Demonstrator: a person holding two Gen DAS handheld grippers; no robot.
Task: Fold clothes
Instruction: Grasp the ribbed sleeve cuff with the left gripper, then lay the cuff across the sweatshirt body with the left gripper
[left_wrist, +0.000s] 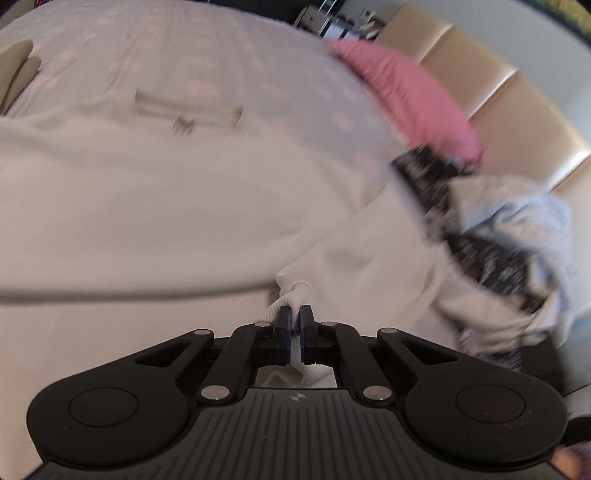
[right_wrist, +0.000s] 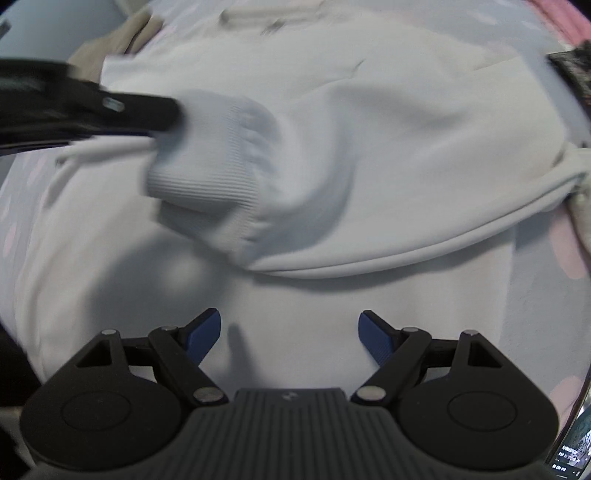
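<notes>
Two grippers work over a cream knit sweatshirt (right_wrist: 406, 155) spread on the bed (left_wrist: 221, 55). Low in the left wrist frame, the left gripper (left_wrist: 294, 319) pinches its ribbed white cuff (right_wrist: 207, 173), likely to fold the sleeve inward. The right gripper (right_wrist: 289, 334) hovers with fingers wide apart, empty.

A white sweatshirt (right_wrist: 388, 147) lies spread across the bed, its hem a doubled, curved edge just ahead of the open right jaws. One sleeve is lifted — its ribbed cuff (left_wrist: 291, 299) is pinched between the closed left jaws, bunched and creased, the sleeve trailing back over the body — blurred.
</notes>
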